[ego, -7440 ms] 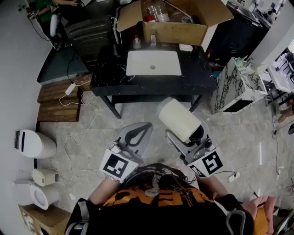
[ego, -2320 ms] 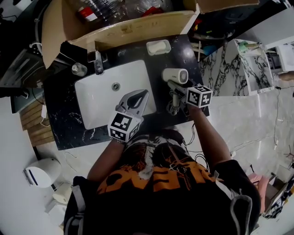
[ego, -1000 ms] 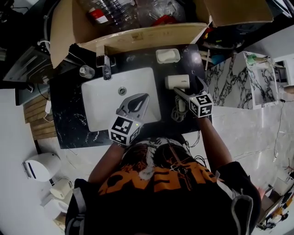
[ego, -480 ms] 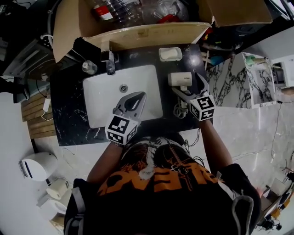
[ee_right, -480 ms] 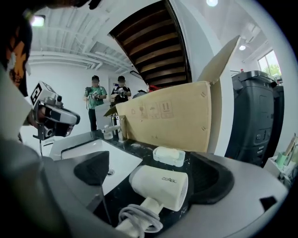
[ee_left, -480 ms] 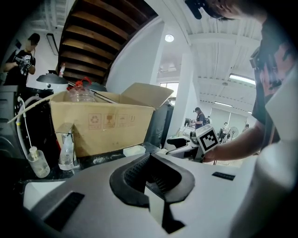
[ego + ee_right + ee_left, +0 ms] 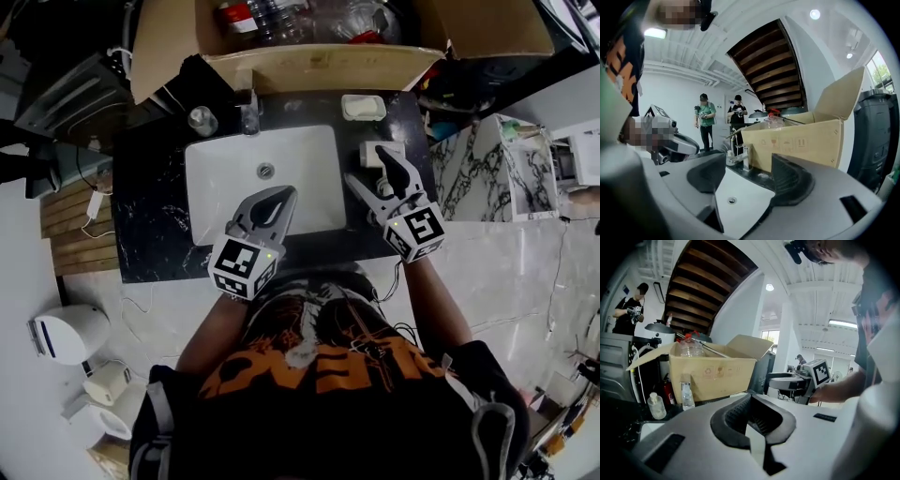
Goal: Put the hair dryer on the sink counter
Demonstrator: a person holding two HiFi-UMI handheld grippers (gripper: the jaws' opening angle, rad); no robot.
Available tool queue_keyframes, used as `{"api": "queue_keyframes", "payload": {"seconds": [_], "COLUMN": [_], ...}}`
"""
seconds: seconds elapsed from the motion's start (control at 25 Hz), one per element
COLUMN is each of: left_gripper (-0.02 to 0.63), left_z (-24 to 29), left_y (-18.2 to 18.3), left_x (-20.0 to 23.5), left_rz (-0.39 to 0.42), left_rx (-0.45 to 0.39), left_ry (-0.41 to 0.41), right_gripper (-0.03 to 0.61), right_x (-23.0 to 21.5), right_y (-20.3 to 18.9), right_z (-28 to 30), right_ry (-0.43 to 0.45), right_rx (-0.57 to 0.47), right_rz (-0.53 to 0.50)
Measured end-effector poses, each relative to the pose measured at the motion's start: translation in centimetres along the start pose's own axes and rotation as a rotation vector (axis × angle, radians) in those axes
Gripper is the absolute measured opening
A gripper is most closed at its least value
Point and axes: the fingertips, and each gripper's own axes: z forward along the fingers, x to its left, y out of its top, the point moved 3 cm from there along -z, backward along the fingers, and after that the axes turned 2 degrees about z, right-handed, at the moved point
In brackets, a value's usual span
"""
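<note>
Left gripper [image 7: 280, 193] jaws shut; right gripper [image 7: 367, 166] jaws closing empty, probably over hair dryer [image 7: 370, 152].

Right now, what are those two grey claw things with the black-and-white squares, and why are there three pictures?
They are pinching tools called grippers, one in each hand of a person. One camera sits on the person's head and looks down. One more rides on each gripper and looks along its claws.

Below is a black counter with a white sink, a faucet, a small bottle and a soap dish. A cardboard box stands behind.

The white hair dryer lies on the counter, right of the sink. The left gripper is shut and empty above the sink. The right gripper holds nothing, and its claws are closing near the hair dryer.
</note>
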Motion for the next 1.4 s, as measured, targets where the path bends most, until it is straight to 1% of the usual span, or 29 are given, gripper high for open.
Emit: {"api": "queue_keyframes", "payload": {"seconds": [0.24,0.36,0.44,0.56,0.64,0.72,0.8,0.96,1.08,1.2,1.4], "left_gripper": [0.023,0.023,0.023,0.023,0.023,0.023,0.023,0.023,0.023,0.023,0.023], "left_z": [-5.5,-8.2,-10.0,-12.6,-14.3,-16.0,-17.4,-19.3,-20.1,-20.9,-21.7], "left_y": [1.0,1.0,1.0,1.0,1.0,1.1,1.0,0.7,0.5,1.0,2.7], "left_x": [0.2,0.3,0.3,0.4,0.5,0.5,0.5,0.2,-0.5,-2.1,-5.2], "left_rz": [0.037,0.06,0.067,0.08,0.092,0.105,0.112,0.097,0.093,0.094,0.14], "left_rx": [-0.062,-0.081,-0.094,-0.116,-0.129,-0.15,-0.166,-0.181,-0.18,-0.197,-0.239], "left_ry": [0.031,0.045,0.051,0.055,0.054,0.049,0.043,0.032,0.033,0.035,0.049], "right_gripper": [0.188,0.151,0.114,0.053,0.028,0.014,0.014,0.014,0.014,0.014,0.014], "right_x": [6.2,9.2,11.2,13.9,15.6,17.1,18.5,20.6,21.8,22.9,23.3], "right_y": [2.8,3.4,3.7,4.3,4.7,5.1,5.5,6.3,6.9,7.1,7.7], "right_z": [-0.4,-0.4,-0.6,-0.9,-1.1,-1.4,-1.8,-3.2,-4.6,-6.2,-8.1], "right_ry": [0.047,0.063,0.07,0.066,0.056,0.042,0.023,-0.006,-0.002,0.015,0.042], "right_rx": [-0.082,-0.088,-0.088,-0.102,-0.111,-0.117,-0.125,-0.145,-0.156,-0.16,-0.196], "right_rz": [-0.005,-0.02,-0.035,-0.037,-0.034,-0.031,-0.021,0.003,0.001,-0.014,-0.018]}}
